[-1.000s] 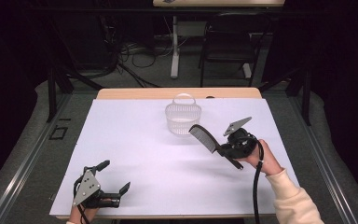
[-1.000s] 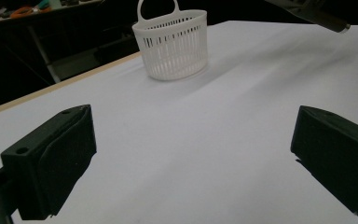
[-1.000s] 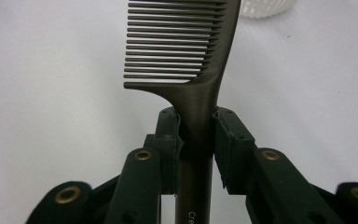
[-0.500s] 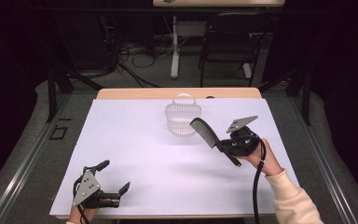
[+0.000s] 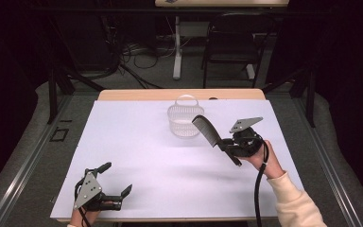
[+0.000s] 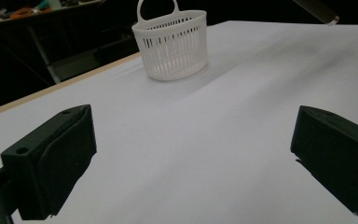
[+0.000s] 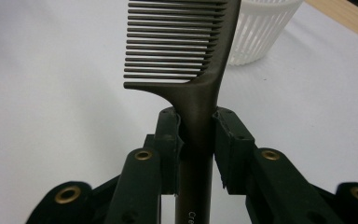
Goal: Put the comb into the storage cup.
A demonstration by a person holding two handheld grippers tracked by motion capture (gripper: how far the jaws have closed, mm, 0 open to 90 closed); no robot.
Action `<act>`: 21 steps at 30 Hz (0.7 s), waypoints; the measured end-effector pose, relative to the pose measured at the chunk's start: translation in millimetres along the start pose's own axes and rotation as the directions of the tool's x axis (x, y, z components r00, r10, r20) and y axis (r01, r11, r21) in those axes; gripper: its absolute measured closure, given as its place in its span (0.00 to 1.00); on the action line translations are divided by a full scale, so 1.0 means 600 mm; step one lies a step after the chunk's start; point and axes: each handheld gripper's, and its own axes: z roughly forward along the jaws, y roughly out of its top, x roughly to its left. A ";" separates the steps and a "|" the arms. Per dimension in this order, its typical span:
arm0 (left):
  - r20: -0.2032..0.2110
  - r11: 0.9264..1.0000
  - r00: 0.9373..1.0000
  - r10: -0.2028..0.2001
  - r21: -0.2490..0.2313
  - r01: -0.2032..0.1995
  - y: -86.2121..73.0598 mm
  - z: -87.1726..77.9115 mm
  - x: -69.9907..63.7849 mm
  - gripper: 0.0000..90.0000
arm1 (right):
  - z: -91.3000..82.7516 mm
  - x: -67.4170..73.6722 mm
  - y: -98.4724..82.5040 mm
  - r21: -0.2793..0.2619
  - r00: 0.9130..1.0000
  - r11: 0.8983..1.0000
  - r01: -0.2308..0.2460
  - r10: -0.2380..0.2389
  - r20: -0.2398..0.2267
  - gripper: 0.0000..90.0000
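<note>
A dark wide-toothed comb (image 5: 207, 130) (image 7: 186, 51) is held above the white table cover, right of centre. My right gripper (image 5: 224, 144) (image 7: 196, 135) is shut on its handle, with both pads pressed against it and the teeth pointing away and up. Just beyond the comb stands a white slatted basket (image 5: 184, 120) (image 7: 256, 32) (image 6: 172, 44) with a loop handle, upright on the far middle of the table. My left gripper (image 5: 116, 178) (image 6: 191, 154) rests near the front left corner, open, with bare cover between its jaws.
The white cover (image 5: 137, 142) spans most of the table, and a strip of wooden tabletop (image 5: 137, 94) shows along the far edge. Beyond the table are a dark chair (image 5: 229, 42), a desk leg and cables on the floor.
</note>
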 end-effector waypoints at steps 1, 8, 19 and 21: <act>-0.001 1.000 1.000 0.001 0.000 -0.001 0.000 -0.001 0.000 0.00 | 0.001 0.000 0.000 -0.002 1.000 1.000 0.001 -0.001 0.000 0.81; -0.003 1.000 1.000 0.005 0.005 -0.005 0.000 -0.001 -0.001 0.00 | 0.002 0.003 0.004 -0.015 1.000 1.000 0.007 -0.007 0.009 0.81; -0.002 1.000 1.000 0.000 0.002 0.000 0.000 -0.001 0.000 0.00 | 0.002 0.009 0.042 -0.029 0.999 0.999 0.044 -0.043 0.026 0.81; -0.005 1.000 1.000 0.000 0.000 0.000 0.000 -0.002 -0.001 0.00 | 0.002 0.010 0.050 -0.035 0.999 0.998 0.044 -0.043 0.026 0.81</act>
